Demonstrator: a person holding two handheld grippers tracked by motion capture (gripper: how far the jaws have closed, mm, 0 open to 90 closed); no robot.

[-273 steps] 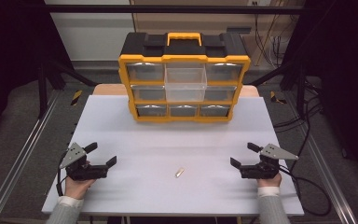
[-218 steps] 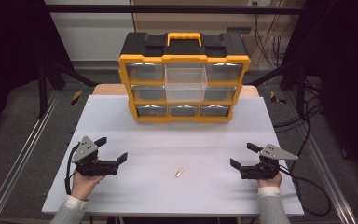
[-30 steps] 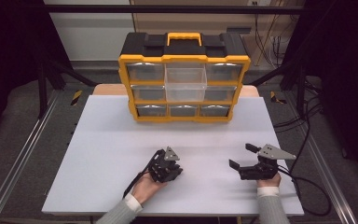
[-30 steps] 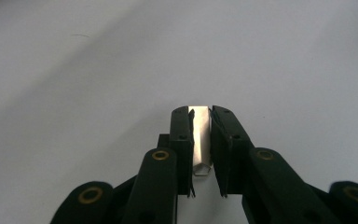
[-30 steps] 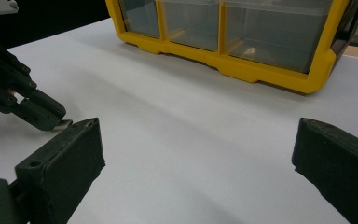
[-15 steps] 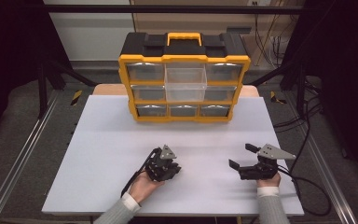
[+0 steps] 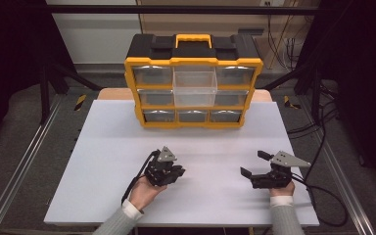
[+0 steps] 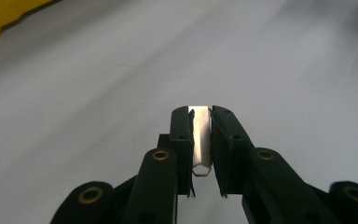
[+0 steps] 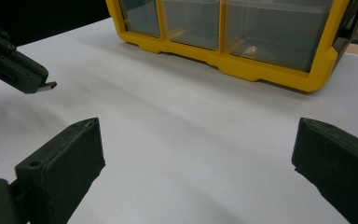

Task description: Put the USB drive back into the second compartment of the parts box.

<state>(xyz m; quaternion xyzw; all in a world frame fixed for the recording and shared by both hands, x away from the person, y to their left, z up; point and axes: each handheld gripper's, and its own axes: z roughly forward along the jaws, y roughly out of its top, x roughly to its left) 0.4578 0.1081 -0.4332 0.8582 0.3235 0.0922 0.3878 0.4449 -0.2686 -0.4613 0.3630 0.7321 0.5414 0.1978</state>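
White table (image 7: 103,161), near edge: left gripper (image 7: 175,172), jaws closed on a small flat silvery metal piece (image 8: 200,140), held just above the surface near the table's middle. Right gripper (image 7: 248,165), resting toward the right side, jaws spread wide, holding nothing. Far edge: yellow-and-black drawer organizer (image 7: 193,81), clear drawers, middle upper drawer pulled forward.

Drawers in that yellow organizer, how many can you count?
9 clear plastic drawers in the yellow-and-black organizer: three per row, top, middle, bottom. The top-middle drawer sticks out, pulled forward. None seems hidden.
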